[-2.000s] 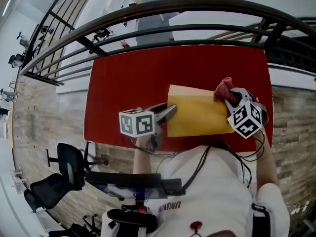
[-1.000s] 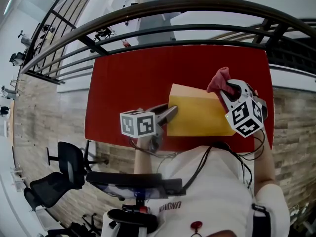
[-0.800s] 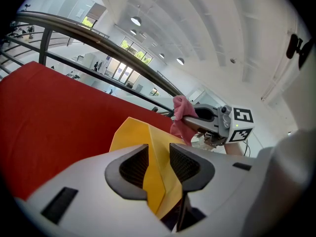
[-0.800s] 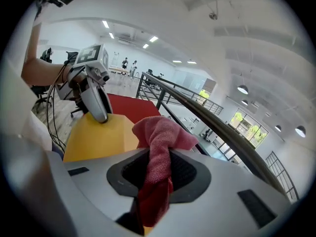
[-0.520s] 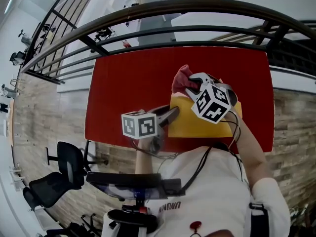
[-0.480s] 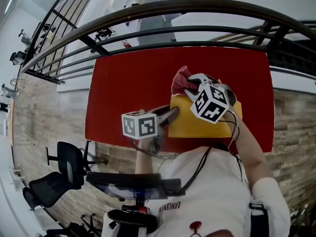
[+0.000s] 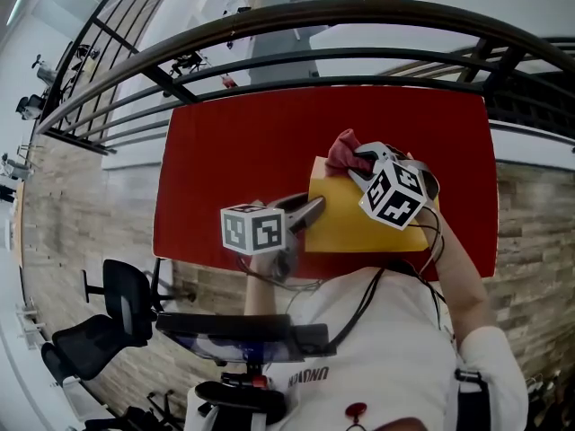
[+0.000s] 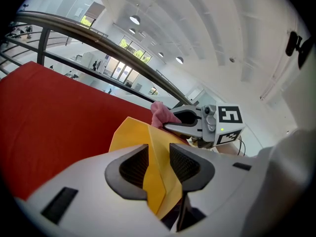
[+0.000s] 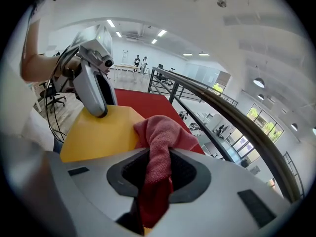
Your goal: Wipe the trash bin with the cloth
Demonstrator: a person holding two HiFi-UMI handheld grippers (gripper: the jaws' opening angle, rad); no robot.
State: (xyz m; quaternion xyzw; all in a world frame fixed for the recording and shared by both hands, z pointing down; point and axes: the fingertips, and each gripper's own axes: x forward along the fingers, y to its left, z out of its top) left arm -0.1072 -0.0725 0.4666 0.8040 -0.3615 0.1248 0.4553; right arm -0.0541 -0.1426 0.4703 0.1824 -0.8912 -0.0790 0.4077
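Chair: A black office chair (image 7: 121, 299) with a padded seat stood at the far left, well apart from the table.
Floor: The floor (image 7: 81, 214) looked like pale stone blocks.
Table: The table (image 7: 243, 160) had a flat, smooth red top shaped like a rectangle.
Left gripper: The left gripper (image 7: 310, 212) was grey plastic with dark ribbed pads and a white cube with black squares. Its jaws were closed on the thin left wall of the trash bin, and the yellow wall was squeezed between the two pads.
Trash bin: The trash bin (image 7: 359, 218) was yellow and boxy, with flat smooth sides and sharp corners. It lay on its side on the red table, near the front edge.
Cloth: The cloth (image 7: 341, 151) was pink-red, soft and fuzzy, and bunched into a lump. It sat at the far top edge of the bin.
Right gripper: The right gripper (image 7: 361, 162) had its jaws shut tight on the cloth. The cloth filled the gap between the pads and puffed out in front.
Railing: A dark, round metal railing (image 7: 296, 16) curved behind the table.
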